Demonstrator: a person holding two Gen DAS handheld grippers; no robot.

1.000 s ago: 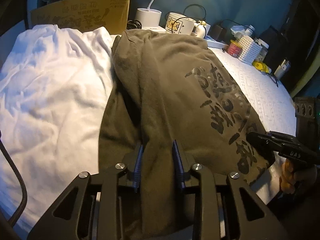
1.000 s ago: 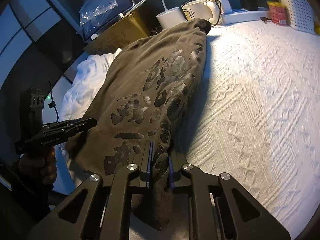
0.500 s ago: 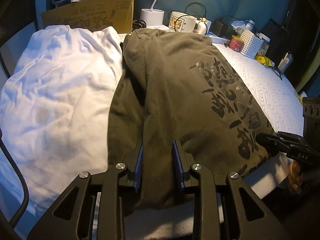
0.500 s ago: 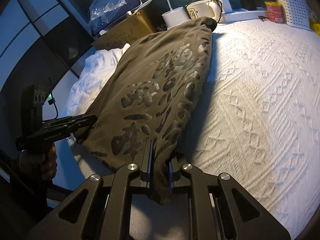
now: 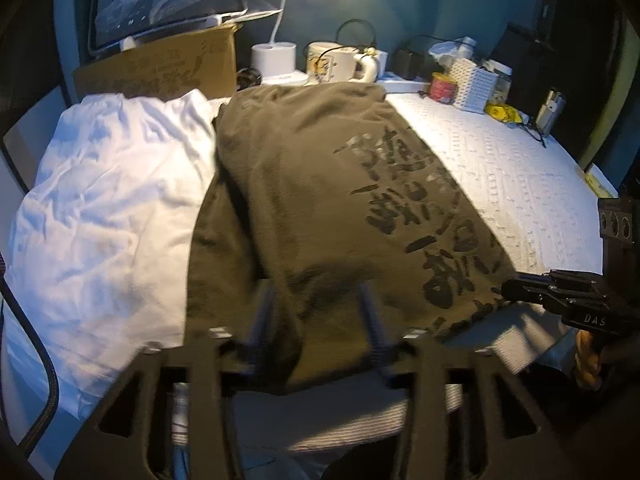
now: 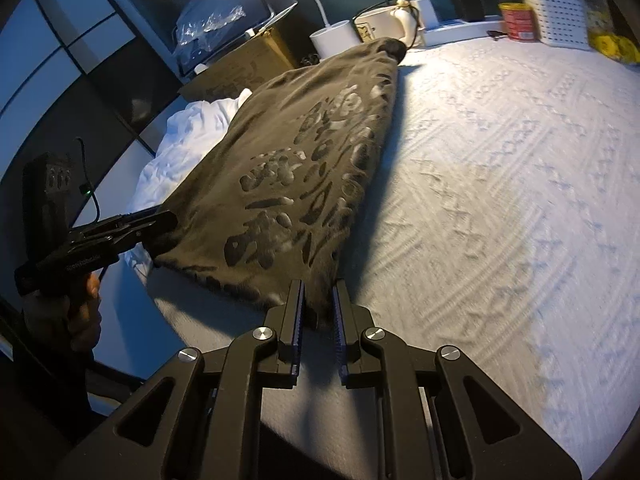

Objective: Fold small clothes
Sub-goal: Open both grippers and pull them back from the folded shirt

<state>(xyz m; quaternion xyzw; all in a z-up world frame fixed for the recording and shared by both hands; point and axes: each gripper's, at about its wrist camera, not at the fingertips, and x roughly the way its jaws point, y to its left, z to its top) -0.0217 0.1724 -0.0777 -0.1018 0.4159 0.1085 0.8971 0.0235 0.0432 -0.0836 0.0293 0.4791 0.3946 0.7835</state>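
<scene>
An olive T-shirt with black printed characters (image 5: 328, 184) lies stretched lengthwise on the white textured cover (image 5: 520, 184); it also shows in the right wrist view (image 6: 288, 168). My left gripper (image 5: 316, 296) has its fingers spread wide, with the shirt's near left hem lying loose between them. My right gripper (image 6: 318, 288) stands at the shirt's near right corner with its fingers parted and the cloth edge slack between them. The left gripper shows in the right wrist view (image 6: 160, 222), and the right gripper in the left wrist view (image 5: 508, 288).
A crumpled white garment (image 5: 116, 200) lies left of the shirt. At the back stand a cardboard box (image 5: 160, 72), a lamp base (image 5: 276, 60), a mug (image 5: 336, 64), a red tin (image 5: 442, 86) and a white perforated basket (image 5: 476, 84). The table's near edge (image 6: 224, 320) is just before the grippers.
Both grippers lowered the shirt's hem onto the cover and drew back toward the near edge. Both have opened wider, releasing the cloth. The shirt now lies flatter.
</scene>
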